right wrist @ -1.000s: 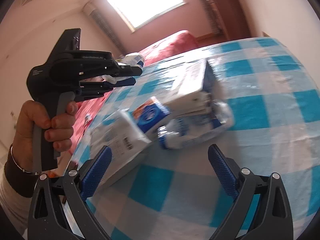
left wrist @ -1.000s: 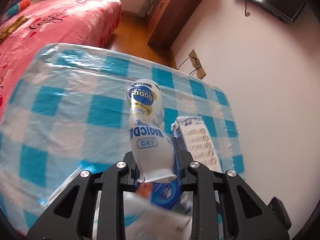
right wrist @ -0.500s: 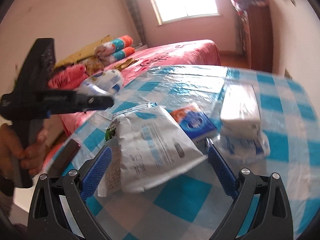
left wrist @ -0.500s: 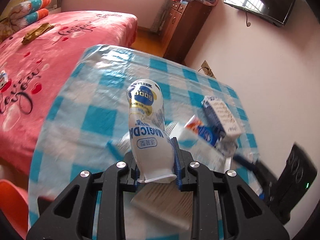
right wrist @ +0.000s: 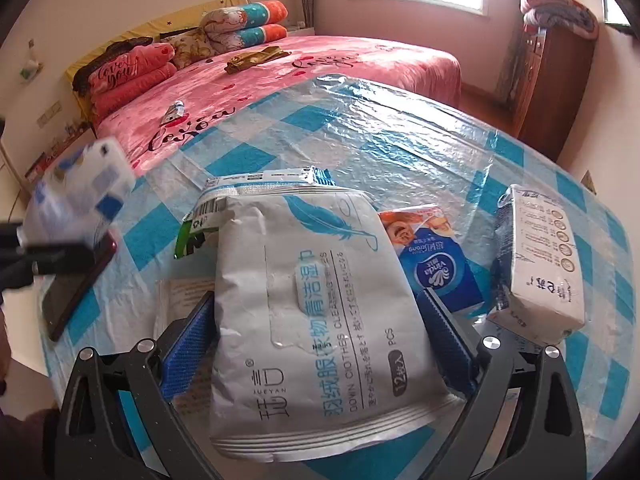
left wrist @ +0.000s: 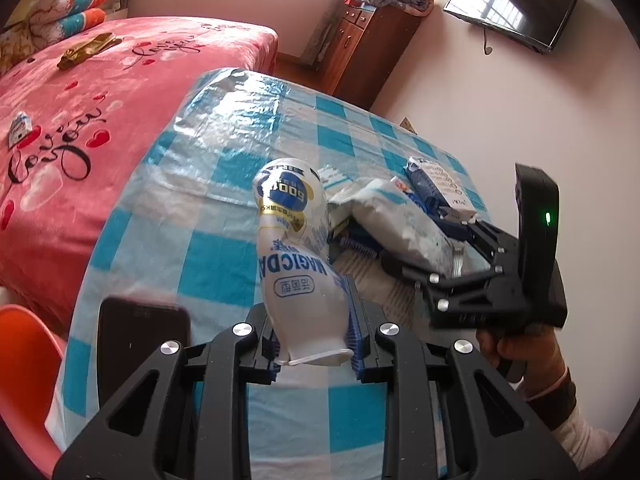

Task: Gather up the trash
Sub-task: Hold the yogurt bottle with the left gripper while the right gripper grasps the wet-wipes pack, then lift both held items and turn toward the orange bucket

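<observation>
My left gripper is shut on a white plastic drink bottle with a blue label, held above the blue-checked table. The bottle shows blurred at the left of the right wrist view. My right gripper is open, its blue pads on either side of a grey wet-wipes pouch that lies on the table; it also shows in the left wrist view. Beside the pouch lie a blue tissue pack and a white tissue pack.
A dark phone lies near the table's left edge. An orange chair stands at the lower left. A pink bed is behind the table, a wooden cabinet beyond. A green wrapper pokes from under the pouch.
My left gripper has pulled back and swung left with the bottle. My right gripper has moved forward over the pile, and the wipes pouch now lies between its open pads.
</observation>
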Motion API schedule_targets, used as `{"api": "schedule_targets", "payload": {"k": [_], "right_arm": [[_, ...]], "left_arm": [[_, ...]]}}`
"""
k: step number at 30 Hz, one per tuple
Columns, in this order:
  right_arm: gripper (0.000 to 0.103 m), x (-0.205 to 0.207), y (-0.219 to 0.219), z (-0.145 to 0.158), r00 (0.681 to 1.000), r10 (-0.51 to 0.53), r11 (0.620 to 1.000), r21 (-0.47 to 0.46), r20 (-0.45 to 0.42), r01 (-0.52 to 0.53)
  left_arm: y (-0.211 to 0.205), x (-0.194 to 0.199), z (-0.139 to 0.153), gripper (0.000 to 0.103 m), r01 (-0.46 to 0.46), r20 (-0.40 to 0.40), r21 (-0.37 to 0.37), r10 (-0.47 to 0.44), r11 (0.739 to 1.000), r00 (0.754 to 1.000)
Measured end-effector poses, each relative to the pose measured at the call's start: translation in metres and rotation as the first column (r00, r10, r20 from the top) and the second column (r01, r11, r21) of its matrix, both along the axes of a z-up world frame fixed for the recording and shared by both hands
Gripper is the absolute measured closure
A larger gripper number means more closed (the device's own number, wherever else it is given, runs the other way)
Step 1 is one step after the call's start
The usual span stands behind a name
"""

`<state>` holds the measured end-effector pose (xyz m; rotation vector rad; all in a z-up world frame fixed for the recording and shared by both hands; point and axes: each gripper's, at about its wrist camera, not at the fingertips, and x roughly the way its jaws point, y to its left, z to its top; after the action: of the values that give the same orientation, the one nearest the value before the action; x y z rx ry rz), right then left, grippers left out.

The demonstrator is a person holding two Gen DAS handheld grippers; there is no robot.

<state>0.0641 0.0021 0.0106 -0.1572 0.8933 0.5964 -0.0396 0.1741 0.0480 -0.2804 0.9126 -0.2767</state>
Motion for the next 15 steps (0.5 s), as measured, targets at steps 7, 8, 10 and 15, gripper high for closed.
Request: {"api": "schedule_targets", "payload": {"k": [7,8,10,15], "right_arm": [[0.007,0.006,-0.007,0.005,0.993,-0.034,0.993,0.106,-0.111,0.045],[0.007,0.004,-0.004,0.006,0.994,-0.042,0.995,0.086,-0.102,0.051],[0.009,-0.001,0.002,0.006,0.995,-0.062,0.997,0.042,-0.079,0.066],[0.02,-0.013,0.006,0.001,0.994,-0.097,0.995,0.015,-0.056,0.098]], "left_arm": [[0.009,-0.015,-0.008,0.076,0.014,-0.001,-0.018,-0.014,1.0,1.0],[0.009,-0.017,-0.008,0.076,0.013,0.001,-0.019,-0.013,1.0,1.0],[0.012,-0.02,-0.008,0.076,0.008,0.003,-0.024,-0.008,1.0,1.0],[0.02,-0.03,-0.011,0.076,0.001,0.003,-0.029,-0.001,1.0,1.0]]}}
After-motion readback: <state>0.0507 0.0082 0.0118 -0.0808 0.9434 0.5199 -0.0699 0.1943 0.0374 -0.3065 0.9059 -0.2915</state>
